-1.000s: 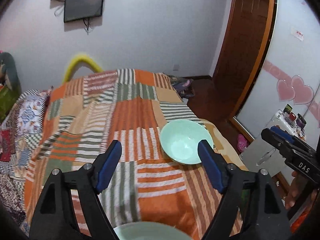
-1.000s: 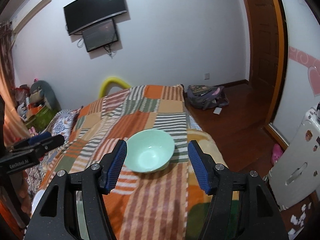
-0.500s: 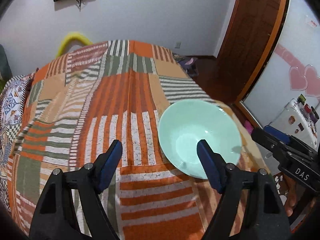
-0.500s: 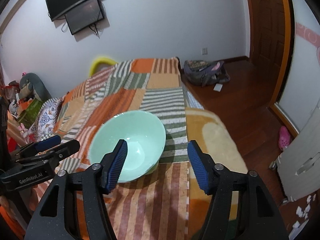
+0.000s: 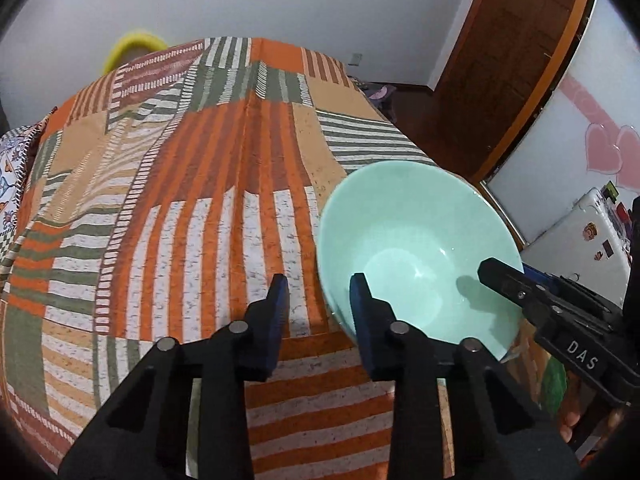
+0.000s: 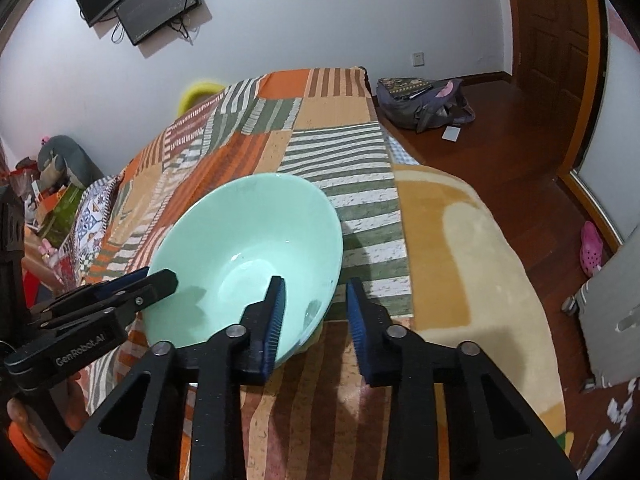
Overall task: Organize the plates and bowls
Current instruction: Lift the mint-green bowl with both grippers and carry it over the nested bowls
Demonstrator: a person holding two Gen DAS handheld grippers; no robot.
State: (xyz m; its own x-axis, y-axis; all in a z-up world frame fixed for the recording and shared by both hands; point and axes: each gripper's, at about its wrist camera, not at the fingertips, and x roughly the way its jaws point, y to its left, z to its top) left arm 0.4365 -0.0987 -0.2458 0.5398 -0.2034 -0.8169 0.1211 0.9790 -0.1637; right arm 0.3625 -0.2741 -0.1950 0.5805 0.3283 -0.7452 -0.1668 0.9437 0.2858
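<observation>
A: where's the bowl [image 5: 416, 248]?

B: on the bed [image 5: 224, 208], right side near the edge, sitting on the striped quilt [image 6: 344, 168]. Looks tipped, far rim higher than near rim, though the fisheye may add to that

A: grippers?

B: both straddling its rim from opposite sides. Left gripper [image 5: 318, 304]: jaws part way apart, one finger outside on the quilt, the other inside the bowl, left wall of the rim between them. Right gripper [image 6: 316, 308]: same idea on the bowl's right wall, left finger inside, right finger outside. Gap visible on both, neither is clamped yet. Can't tell whether any pad touches the wall

A: why two grippers on one bowl?

B: my read: wide, smooth, sloped wall on a soft quilt. One pinch on the rim would let it swing or slip; two opposed pinches should keep it level

A: bowl condition?

B: pale mint green, glossy, empty, round with a small flat base. Highlights inside, gripper shadows across it. No chips that I can see

A: other dishes?

B: none in either view now

A: risk?

B: glazed rim is slick and it's close to the bed edge, wood floor [image 6: 500, 136] below. Both need to close square on the wall before lifting
</observation>
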